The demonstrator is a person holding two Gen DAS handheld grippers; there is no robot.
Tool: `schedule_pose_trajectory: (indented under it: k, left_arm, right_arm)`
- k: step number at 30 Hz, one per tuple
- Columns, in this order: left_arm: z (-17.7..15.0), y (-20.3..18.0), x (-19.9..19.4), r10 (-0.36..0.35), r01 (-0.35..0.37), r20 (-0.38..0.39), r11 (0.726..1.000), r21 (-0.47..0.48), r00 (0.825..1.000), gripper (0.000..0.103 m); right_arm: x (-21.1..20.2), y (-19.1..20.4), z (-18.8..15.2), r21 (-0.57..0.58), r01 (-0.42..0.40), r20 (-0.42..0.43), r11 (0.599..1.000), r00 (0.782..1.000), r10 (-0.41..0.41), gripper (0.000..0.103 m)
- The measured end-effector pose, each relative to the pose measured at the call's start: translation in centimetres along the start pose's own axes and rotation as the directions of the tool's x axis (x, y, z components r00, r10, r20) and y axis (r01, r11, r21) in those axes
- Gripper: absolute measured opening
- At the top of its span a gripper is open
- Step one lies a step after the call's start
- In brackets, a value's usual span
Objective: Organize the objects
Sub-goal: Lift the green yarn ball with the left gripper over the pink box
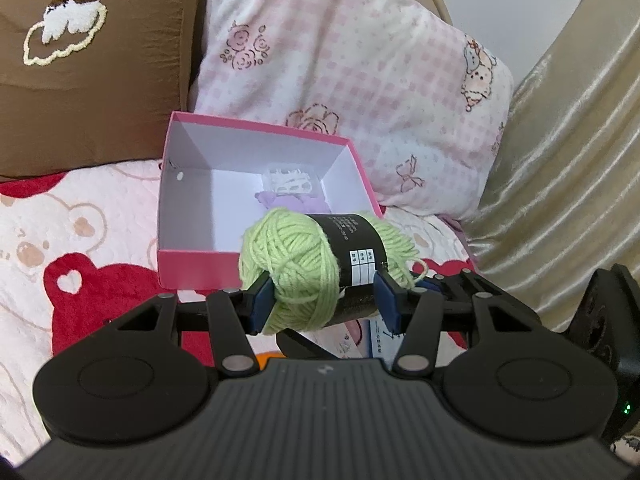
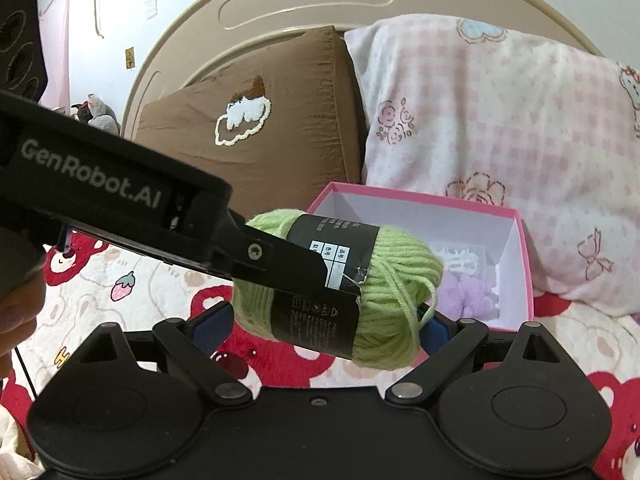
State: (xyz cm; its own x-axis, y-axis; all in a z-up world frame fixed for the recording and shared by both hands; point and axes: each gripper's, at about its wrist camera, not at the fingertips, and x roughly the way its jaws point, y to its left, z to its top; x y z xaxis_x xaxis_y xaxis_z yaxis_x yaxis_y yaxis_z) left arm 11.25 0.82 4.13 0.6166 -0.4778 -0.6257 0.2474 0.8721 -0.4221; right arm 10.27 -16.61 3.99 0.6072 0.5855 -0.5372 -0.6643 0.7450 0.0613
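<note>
while level, left gripper point(image 1: 324, 298) clamps yarn point(image 1: 296, 264).

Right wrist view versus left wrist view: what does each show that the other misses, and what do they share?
Only the right wrist view shows the headboard, the left gripper's body from the side and stuffed toys far left. Only the left wrist view shows the gold curtain. Both show the green yarn clamped in the left gripper, the pink box, the brown pillow and the checked pillow.
</note>
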Motion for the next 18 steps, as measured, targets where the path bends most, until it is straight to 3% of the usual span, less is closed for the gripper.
schedule_pose_trajectory:
  k: [18]
  left_arm:
    - [5.1, 0.3, -1.2, 0.015, -0.012, 0.128, 1.0, -0.022, 0.992, 0.051]
  right_arm:
    - [1.3, -0.9, 3.7, -0.08, -0.042, 0.056, 0.996, 0.997, 0.047, 0.094]
